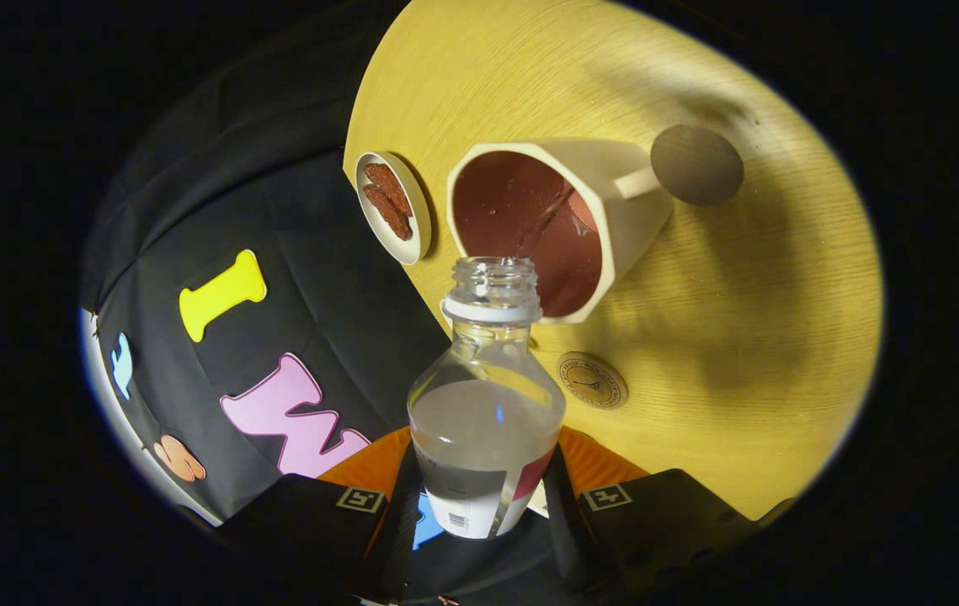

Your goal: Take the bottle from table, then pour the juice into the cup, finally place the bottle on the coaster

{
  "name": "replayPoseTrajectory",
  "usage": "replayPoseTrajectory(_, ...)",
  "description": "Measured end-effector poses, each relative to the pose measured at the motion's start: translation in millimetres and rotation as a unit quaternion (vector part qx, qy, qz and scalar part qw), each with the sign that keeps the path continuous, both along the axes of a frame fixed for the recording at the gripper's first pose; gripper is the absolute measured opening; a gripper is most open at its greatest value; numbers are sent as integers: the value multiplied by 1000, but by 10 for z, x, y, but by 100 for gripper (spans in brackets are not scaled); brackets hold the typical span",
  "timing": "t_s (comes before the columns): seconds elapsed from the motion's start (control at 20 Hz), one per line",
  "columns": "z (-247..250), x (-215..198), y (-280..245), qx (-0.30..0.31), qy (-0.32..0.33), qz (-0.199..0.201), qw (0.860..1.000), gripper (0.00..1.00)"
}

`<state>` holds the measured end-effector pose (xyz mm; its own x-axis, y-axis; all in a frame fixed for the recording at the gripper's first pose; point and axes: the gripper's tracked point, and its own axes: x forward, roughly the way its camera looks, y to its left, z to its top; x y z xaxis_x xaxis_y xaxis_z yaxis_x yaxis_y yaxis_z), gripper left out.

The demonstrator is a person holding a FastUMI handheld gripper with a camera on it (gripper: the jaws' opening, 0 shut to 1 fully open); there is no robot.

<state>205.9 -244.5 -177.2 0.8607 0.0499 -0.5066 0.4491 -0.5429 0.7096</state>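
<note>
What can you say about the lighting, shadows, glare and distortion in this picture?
In the gripper view, warm light falls on the round yellow wooden table, where the cream cup with the brown inside casts a broad soft shadow. A small glare spot sits on the clear plastic bottle, held between the jaws of the gripper. The fisheye lens bows the table's edge.

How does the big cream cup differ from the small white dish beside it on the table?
The cream cup with a reddish-brown inside is larger and deeper than the small white dish. The cup has a handle; the dish has none. The dish holds brown pieces; the cup sits beyond the clear bottle's mouth. Both rest on the wooden table.
</note>
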Motion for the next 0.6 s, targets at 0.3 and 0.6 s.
replayPoseTrajectory(0.3,17,-3,-57,33,8,-14,999,70)
replayPoseTrajectory(0.6,38,-3,-67,68,10,-32,997,70)
